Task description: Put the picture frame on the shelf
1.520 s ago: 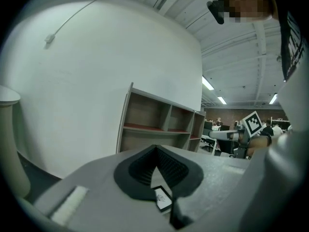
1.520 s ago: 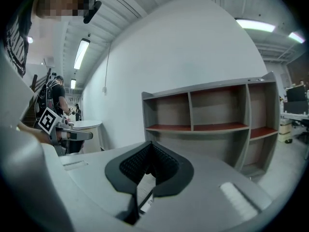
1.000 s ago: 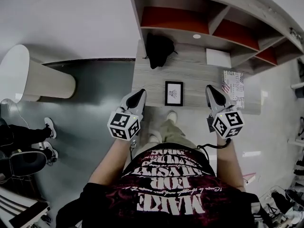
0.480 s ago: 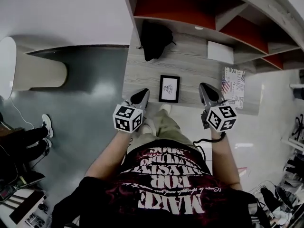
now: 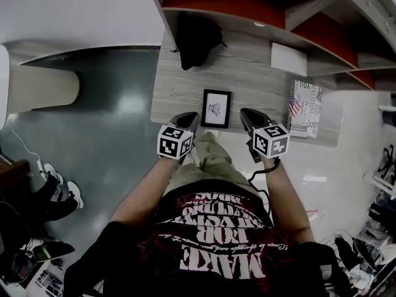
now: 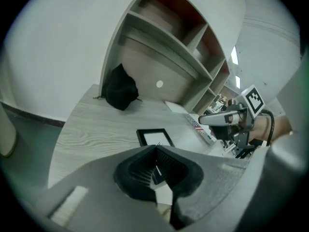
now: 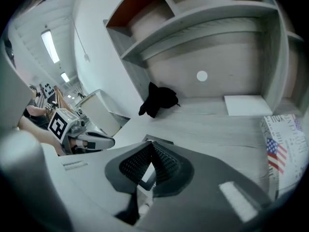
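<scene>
A black picture frame with a white print lies flat near the front edge of the wooden desk. It also shows just beyond the jaws in the left gripper view and the right gripper view. My left gripper hangs at the frame's near left corner, jaws shut and empty. My right gripper is at the near right corner, also shut with nothing in it. Neither one touches the frame. The shelf, with red-backed compartments, rises behind the desk.
A black bag sits at the back of the desk, a white pad to its right, and a flag-printed booklet at the right edge. A pale round column stands on the floor to the left.
Both grippers have come down and drawn in toward the frame's near corners. The frame has not moved on the desk.
</scene>
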{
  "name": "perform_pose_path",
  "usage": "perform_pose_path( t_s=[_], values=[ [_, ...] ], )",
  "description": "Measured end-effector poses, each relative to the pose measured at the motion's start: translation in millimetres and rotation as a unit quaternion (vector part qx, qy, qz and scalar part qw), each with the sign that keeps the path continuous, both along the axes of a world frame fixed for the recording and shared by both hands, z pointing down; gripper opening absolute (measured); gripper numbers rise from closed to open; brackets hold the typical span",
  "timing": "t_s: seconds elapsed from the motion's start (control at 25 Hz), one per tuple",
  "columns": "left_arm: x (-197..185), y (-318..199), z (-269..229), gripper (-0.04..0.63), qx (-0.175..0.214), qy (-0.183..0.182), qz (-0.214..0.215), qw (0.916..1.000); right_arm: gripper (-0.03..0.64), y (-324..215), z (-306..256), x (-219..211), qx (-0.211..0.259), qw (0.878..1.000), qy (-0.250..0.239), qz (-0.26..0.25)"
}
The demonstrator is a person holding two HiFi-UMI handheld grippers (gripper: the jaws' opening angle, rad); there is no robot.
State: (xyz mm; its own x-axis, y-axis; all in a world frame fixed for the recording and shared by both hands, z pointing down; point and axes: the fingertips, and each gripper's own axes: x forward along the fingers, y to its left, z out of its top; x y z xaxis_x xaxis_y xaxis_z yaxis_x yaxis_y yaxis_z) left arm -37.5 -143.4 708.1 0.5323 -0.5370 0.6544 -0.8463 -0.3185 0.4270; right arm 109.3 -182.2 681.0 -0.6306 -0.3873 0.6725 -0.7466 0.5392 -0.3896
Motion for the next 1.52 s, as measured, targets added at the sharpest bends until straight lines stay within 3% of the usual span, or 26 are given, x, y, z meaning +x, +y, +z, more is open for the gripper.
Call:
perform_pose_path(
  t_s=[0.2, 0.4, 0.76, 1.04, 1.2, 1.52],
  values=[
    [3, 4, 35, 0.044, -0.04, 0.0, -0.006, 0.9992, 0.038, 14, 50, -6, -0.05, 0.999, 0.01, -0.004],
    [11, 11, 55, 0.079, -0.064, 0.005, 0.013, 0.9978, 0.126, 29, 84, -15, -0.099, 0.995, 0.014, -0.012],
    [26, 16, 82, 0.141, -0.085, -0.007, 0.049, 0.9952, 0.175, 40, 118, -25, -0.134, 0.99, 0.033, -0.014],
    [29, 15, 81, 0.133, -0.093, -0.022, 0.042, 0.9945, 0.163, 44, 122, -26, -0.118, 0.99, 0.067, -0.02],
    [30, 12, 80, 0.123, -0.107, -0.009, 0.035, 0.9936, 0.138, 45, 121, -26, -0.107, 0.99, 0.088, -0.029],
    [35, -12, 40, 0.112, -0.066, -0.016, 0.029, 0.9973, 0.13, 18, 81, -21, -0.065, 0.995, 0.07, -0.003]
  ],
)
